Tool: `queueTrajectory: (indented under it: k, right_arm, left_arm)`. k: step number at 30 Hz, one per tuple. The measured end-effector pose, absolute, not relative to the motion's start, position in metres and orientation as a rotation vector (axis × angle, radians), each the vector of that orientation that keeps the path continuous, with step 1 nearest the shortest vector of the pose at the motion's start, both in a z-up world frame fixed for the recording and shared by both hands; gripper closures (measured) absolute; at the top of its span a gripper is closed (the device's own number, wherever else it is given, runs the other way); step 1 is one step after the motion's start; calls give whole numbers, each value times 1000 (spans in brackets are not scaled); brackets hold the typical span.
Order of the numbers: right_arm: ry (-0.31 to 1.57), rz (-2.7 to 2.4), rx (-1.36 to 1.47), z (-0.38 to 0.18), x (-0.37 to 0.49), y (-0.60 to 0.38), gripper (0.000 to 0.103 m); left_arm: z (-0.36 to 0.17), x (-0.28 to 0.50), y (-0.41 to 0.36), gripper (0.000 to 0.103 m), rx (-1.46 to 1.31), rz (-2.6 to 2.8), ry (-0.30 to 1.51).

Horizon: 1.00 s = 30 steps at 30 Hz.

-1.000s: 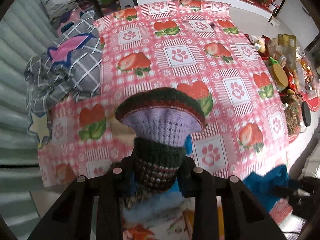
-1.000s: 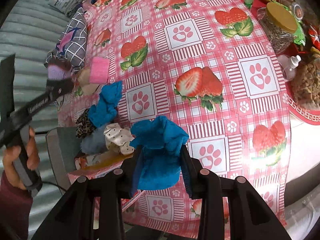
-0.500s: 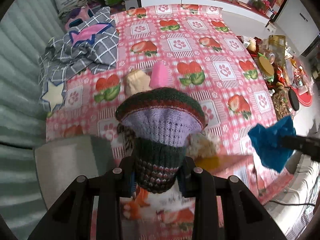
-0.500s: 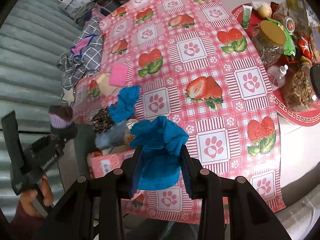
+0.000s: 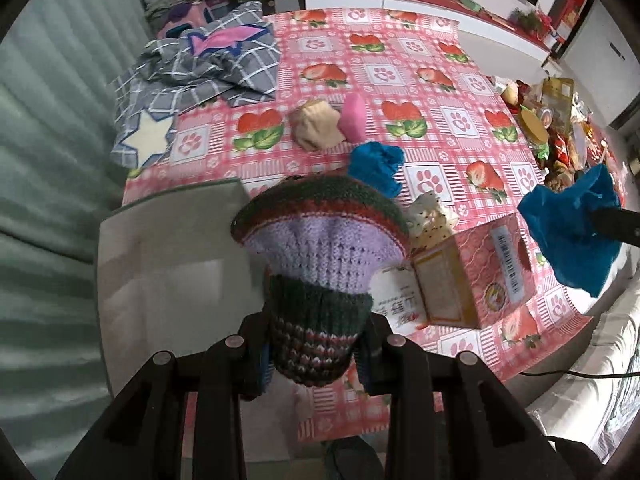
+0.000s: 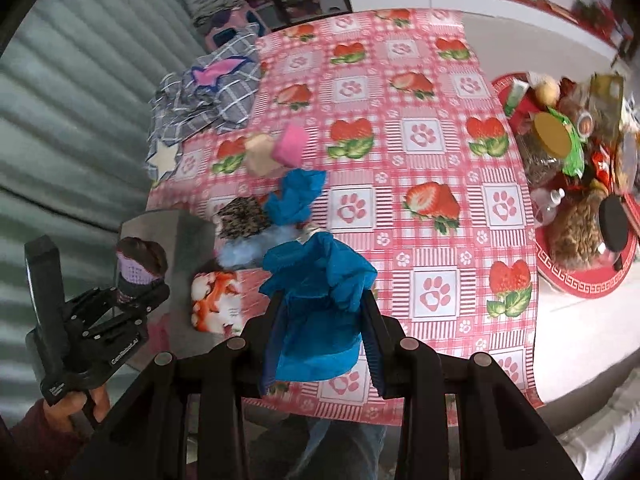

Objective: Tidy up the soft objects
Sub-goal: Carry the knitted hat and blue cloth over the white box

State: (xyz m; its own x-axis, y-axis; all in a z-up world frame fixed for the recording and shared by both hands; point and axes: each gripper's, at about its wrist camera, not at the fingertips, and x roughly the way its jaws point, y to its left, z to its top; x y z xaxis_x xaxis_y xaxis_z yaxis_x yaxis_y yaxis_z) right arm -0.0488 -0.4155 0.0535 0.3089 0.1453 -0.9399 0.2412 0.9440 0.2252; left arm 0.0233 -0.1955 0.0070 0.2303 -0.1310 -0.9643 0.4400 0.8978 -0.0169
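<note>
The job looks only part done. The left claw is squeezed shut on a knitted sock with purple, green and red stripes. The right claw is squeezed shut on a blue sock. Both socks hang in the air over the near edge of the tabletop, at about 6 o'clock in each view, so neither has been put away yet.

More soft things wait on the tabletop. Another blue sock lies near the middle, at about 12 o'clock from the knitted one. A tan sock and a pink sock sit side by side, touching, farther off at 12 o'clock. A white dotted sock lies at 2 o'clock, by the pink box. In the right view a spotted brown sock and a fluffy pale blue one lie at 10 o'clock. A grey checked cloth is bunched at 11 o'clock. A grey bin stands at the table edge at 9 o'clock, and I guess the socks may go there.

Since a second ago, both claws have pulled back and up from the tabletop, so much more of it shows now. The grips have not changed. The grey bin has come into the left view.
</note>
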Motion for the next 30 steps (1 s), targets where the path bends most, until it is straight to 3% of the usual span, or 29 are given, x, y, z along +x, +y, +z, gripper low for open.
queueTrajectory:
  k: [30]
  right_arm:
    - [1343, 281, 83, 50, -4, -219, 65]
  left_arm:
    - [11, 13, -49, 68, 69, -179, 1279]
